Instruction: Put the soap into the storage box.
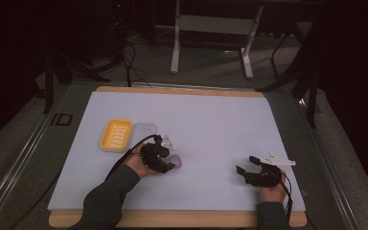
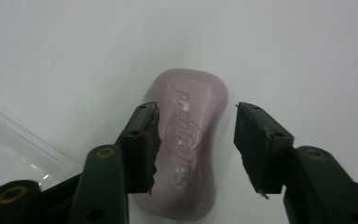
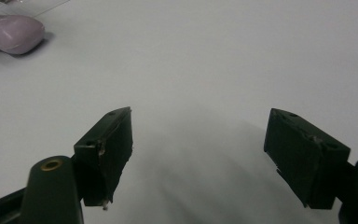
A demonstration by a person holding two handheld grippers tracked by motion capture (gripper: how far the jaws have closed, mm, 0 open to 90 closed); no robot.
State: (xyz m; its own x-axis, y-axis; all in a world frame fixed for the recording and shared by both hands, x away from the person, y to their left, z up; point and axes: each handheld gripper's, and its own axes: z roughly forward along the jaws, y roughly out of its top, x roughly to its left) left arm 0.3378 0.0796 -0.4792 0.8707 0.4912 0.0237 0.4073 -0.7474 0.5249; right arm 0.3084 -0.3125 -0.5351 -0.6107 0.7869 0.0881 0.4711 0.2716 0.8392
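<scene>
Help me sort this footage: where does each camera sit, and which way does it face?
High view: above the person's side, looking forward and down on the table; forearms, left gripper and right gripper show.
Left gripper view: on the left gripper, looking down at the soap bar between open jaws.
Right gripper view: on the right gripper, facing across bare table.
All three share the soap bar.

Your left gripper (image 1: 168, 163) sits low and left of centre in the high view, over the bar of soap (image 1: 175, 162) that lies on the mat (image 1: 211, 120). In the left gripper view the soap (image 2: 189, 144) lies between the spread jaws, nearer the left one. Up and left of it the soap dish (image 1: 116, 134) rests on the mat, with the clear lid (image 1: 143, 131) just to its right. Your right gripper (image 1: 247, 165) is at lower right, well apart from the soap.
</scene>
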